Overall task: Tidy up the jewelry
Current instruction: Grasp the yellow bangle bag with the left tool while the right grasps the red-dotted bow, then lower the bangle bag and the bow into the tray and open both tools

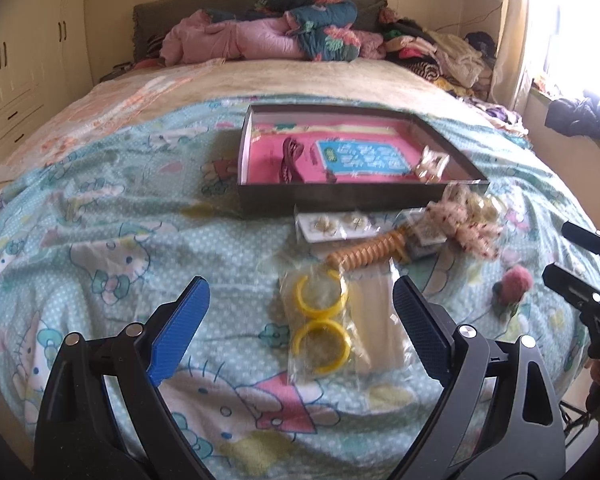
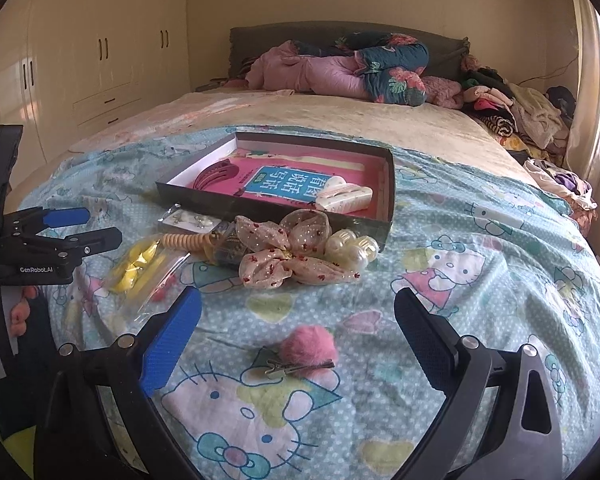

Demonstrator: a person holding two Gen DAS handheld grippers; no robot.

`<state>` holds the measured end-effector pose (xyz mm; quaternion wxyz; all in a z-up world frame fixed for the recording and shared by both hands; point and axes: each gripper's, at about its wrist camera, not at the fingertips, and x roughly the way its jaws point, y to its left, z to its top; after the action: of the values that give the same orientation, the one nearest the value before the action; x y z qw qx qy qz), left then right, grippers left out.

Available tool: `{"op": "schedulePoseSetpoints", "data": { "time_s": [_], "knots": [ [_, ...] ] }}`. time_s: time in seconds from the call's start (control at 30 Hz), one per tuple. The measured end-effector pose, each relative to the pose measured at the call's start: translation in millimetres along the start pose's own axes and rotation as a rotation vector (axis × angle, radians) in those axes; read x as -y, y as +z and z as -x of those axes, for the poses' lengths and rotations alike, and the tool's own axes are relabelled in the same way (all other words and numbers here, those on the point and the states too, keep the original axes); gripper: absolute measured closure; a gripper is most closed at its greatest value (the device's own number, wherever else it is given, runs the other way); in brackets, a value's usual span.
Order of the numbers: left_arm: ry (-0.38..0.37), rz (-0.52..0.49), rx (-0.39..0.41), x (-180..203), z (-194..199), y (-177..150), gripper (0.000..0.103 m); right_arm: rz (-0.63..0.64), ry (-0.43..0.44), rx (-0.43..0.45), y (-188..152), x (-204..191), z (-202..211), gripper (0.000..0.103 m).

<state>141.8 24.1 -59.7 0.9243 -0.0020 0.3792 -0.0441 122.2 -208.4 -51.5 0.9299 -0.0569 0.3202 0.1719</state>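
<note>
1. The box (image 1: 360,196) lies open on the bed (image 1: 100,208), on a blue cartoon-print sheet; it serves as the landmark here.
2. Inside the box, a dark red hair clip (image 2: 216,171) lies toward its left end and a cream claw clip (image 2: 342,196) toward its right end, both on a pink printed lining.
3. Just in front of the box, touching its near wall, sit a floral fabric bow (image 2: 288,256) and cream pearl beads (image 2: 352,250).
4. Left of the bow, in front of the box, lie a card of earrings (image 1: 334,226) and a tan spiral hair tie (image 1: 364,254).
5. Nearer than those, a clear bag with 2 yellow bangles (image 1: 320,320) lies flat on the sheet.
6. A pink pom-pom clip (image 2: 306,350) rests well in front of the box, apart from the rest.
7. The left gripper (image 1: 300,320) stands wide open, holding nothing, with the bangle bag showing between its fingers.
8. The right gripper (image 2: 298,334) is wide open and empty, above the pom-pom clip.
</note>
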Motion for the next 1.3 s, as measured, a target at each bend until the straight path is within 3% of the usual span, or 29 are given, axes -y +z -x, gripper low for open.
{"op": "schedulePoseSetpoints", "data": {
  "time_s": [0.4,0.57,0.8,0.87,1.1,1.3],
  "knots": [
    [-0.025,0.08,-0.136,-18,-33,-11,0.019,0.024,0.024,-0.037,-4,-3,-31,0.009],
    [-0.052,0.097,-0.164,-18,-44,-11,0.033,0.045,0.028,-0.035,3,-7,-44,0.009],
    [-0.079,0.073,-0.178,-11,-50,-11,0.061,0.055,0.026,-0.051,12,-5,-65,0.01],
    [-0.083,0.073,-0.18,-11,-50,-11,0.071,0.057,0.023,-0.059,14,-5,-71,0.016],
    [-0.108,0.08,-0.162,-12,-46,-10,0.074,0.089,0.032,-0.092,17,-11,-88,0.043],
    [-0.124,0.079,-0.144,-12,-38,-10,0.074,0.08,0.045,-0.111,13,-11,-94,0.075]
  ]
}}
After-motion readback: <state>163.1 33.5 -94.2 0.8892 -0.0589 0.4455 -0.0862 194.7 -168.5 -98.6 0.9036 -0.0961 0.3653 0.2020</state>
